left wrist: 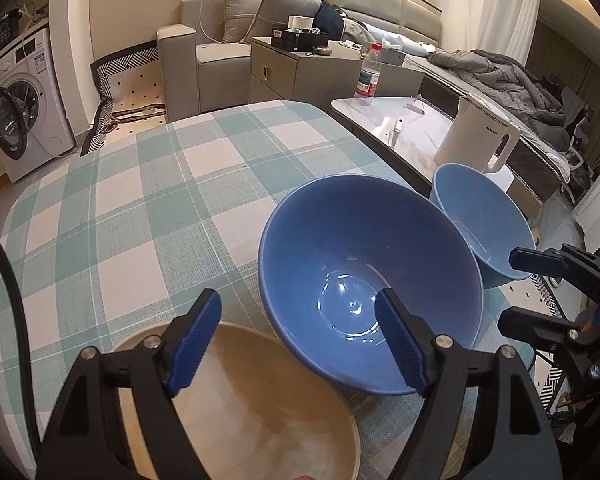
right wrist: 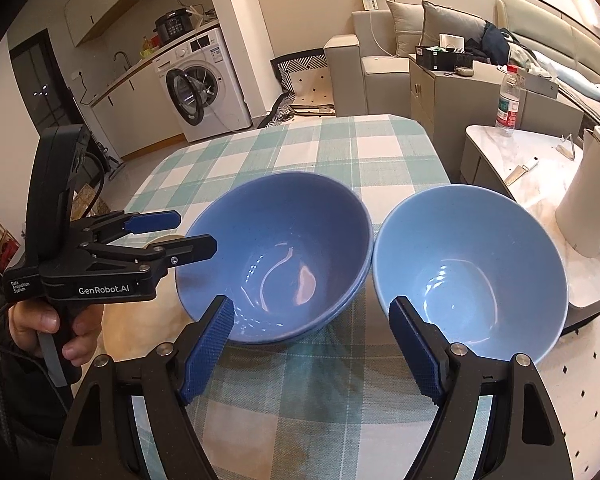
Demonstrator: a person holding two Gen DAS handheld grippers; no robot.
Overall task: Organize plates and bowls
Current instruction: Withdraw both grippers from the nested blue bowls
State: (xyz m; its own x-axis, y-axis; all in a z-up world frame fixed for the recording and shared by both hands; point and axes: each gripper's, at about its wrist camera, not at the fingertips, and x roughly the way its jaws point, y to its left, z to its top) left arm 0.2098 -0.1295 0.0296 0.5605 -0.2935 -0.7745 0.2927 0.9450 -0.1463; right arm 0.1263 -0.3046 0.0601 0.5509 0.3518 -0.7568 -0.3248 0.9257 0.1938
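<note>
A washing machine (right wrist: 204,88) is seen at far left, behind the worktop (left wrist: 140,200), which is covered by a teal-and-white checked cloth.

The left hand-held gripper (left wrist: 298,340) is gripped by a hand (right wrist: 56,328) at the left edge of the right wrist view. Its jaws are spread apart and nothing is clamped; one blue pad is seen over a tan wooden plate (left wrist: 260,412), the other over the near rim of the dark blue bowl (left wrist: 364,280). Whether that pad touches the rim cannot be told.

The wooden plate is placed at the near left of the worktop, just beside the dark blue bowl. In the right wrist view a second rim is visible beneath the dark blue bowl, so it appears to be nested in another bowl of like colour.

A light blue bowl (right wrist: 468,272) is set just right of it, upright, rims close or touching, near the worktop's right edge.

The right hand-held gripper (right wrist: 312,348) is held with its jaws apart and empty; its right pad is seen over the light blue bowl's near rim, the left pad at the dark bowl's near edge.

Further right, a white kettle (right wrist: 592,208) and a water bottle (right wrist: 508,96) are found on a separate marble side table (right wrist: 540,168).
</note>
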